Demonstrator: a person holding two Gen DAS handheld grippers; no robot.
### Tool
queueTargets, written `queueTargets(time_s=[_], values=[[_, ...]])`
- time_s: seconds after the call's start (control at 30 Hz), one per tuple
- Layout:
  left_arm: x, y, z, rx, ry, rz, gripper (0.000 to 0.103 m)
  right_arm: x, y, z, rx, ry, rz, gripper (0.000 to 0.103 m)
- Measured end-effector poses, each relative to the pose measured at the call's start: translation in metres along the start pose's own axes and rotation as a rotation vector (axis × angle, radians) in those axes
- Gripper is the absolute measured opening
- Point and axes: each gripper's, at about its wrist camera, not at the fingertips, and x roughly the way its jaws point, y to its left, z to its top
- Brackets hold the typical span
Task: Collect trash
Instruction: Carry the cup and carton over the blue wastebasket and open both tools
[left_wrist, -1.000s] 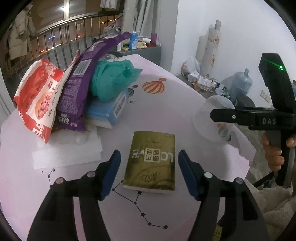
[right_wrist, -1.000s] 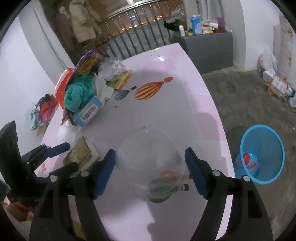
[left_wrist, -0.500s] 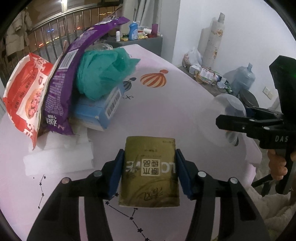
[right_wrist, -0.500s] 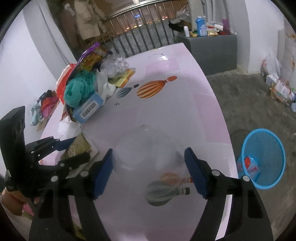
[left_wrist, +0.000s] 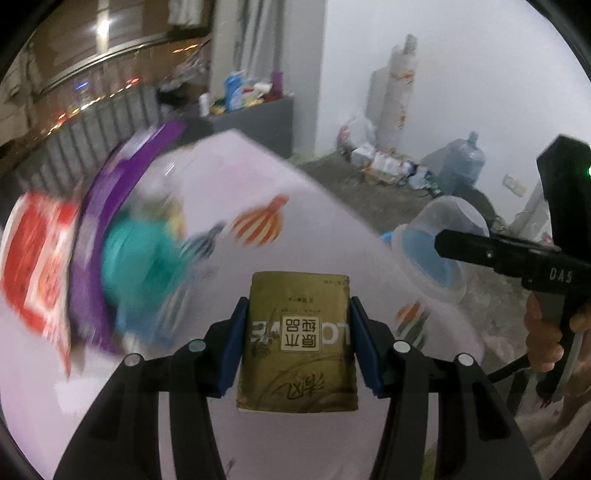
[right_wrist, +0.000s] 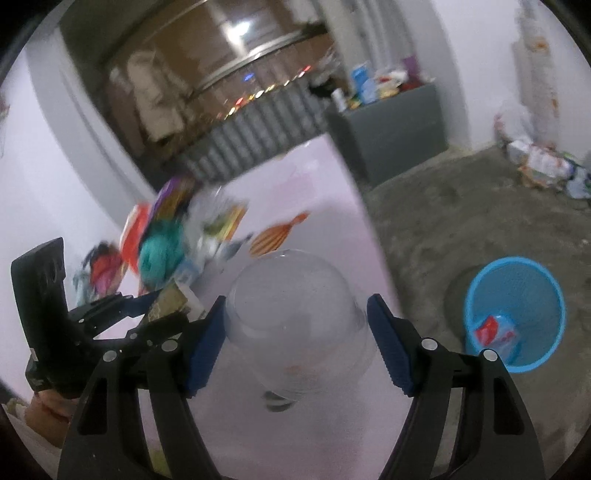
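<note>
Your left hand-held gripper (left_wrist: 297, 345) pinches a flat gold-coloured packet with printed characters (left_wrist: 298, 343), both blue pads pressed against its long sides; the packet hangs above the pale pink desk (left_wrist: 229, 192) printed with striped balloons. Your right hand-held gripper (right_wrist: 297, 341) clamps a clear domed plastic cup lid (right_wrist: 295, 317), one pad on each side of it, over the desk's near edge. In the left wrist view that lid (left_wrist: 439, 254) sits to the right of the packet, well apart from it. Farther back on the desk, blurred, lie a teal crumpled bag (left_wrist: 142, 254), a purple snack bag (left_wrist: 110, 221) and a red-and-white snack bag (left_wrist: 37, 258). On the grey floor to the right stands a blue mesh waste basket (right_wrist: 517, 291) with a wrapper inside.
</note>
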Motion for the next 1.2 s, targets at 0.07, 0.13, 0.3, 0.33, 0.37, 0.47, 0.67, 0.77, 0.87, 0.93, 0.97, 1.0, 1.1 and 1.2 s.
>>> queueTargets(time_s=[0.07, 0.13, 0.3, 0.33, 0.37, 0.47, 0.67, 0.77, 0.87, 0.93, 0.97, 1.0, 1.1, 1.2], values=[[0.008, -0.013, 0.022, 0.01, -0.011, -0.046, 0.051, -0.017, -0.02, 0.007, 0.04, -0.051, -0.05, 0.071], [0.018, -0.03, 0.042, 0.025, -0.012, -0.09, 0.051, -0.035, -0.044, 0.011, 0.095, -0.099, -0.112, 0.071], [0.053, -0.098, 0.087, 0.127, 0.013, -0.209, 0.052, -0.081, -0.134, 0.012, 0.345, -0.184, -0.232, 0.07], [0.064, -0.113, 0.096, 0.148, 0.026, -0.231, 0.052, -0.085, -0.146, 0.01, 0.381, -0.19, -0.247, 0.07], [0.076, -0.128, 0.103, 0.163, 0.044, -0.253, 0.052, -0.09, -0.163, 0.008, 0.427, -0.193, -0.263, 0.069], [0.12, -0.168, 0.119, 0.18, 0.128, -0.306, 0.052, -0.088, -0.2, 0.004, 0.529, -0.177, -0.288, 0.068], [0.208, -0.233, 0.133, 0.187, 0.294, -0.356, 0.052, -0.052, -0.257, 0.004, 0.666, -0.111, -0.283, 0.068], [0.242, -0.256, 0.137, 0.207, 0.326, -0.337, 0.052, -0.044, -0.283, 0.004, 0.73, -0.103, -0.258, 0.069], [0.268, -0.263, 0.14, 0.184, 0.34, -0.331, 0.057, -0.026, -0.305, 0.011, 0.775, -0.092, -0.245, 0.071], [0.278, -0.264, 0.143, 0.161, 0.332, -0.32, 0.065, -0.019, -0.317, 0.01, 0.811, -0.085, -0.245, 0.079], [0.28, -0.264, 0.144, 0.149, 0.321, -0.314, 0.065, -0.015, -0.321, 0.01, 0.822, -0.082, -0.242, 0.079], [0.28, -0.263, 0.145, 0.141, 0.312, -0.317, 0.066, -0.015, -0.321, 0.009, 0.828, -0.08, -0.241, 0.079], [0.275, -0.259, 0.15, 0.125, 0.284, -0.325, 0.069, -0.016, -0.323, 0.006, 0.851, -0.085, -0.239, 0.079], [0.262, -0.253, 0.154, 0.121, 0.245, -0.325, 0.069, -0.022, -0.316, 0.005, 0.842, -0.108, -0.242, 0.079]])
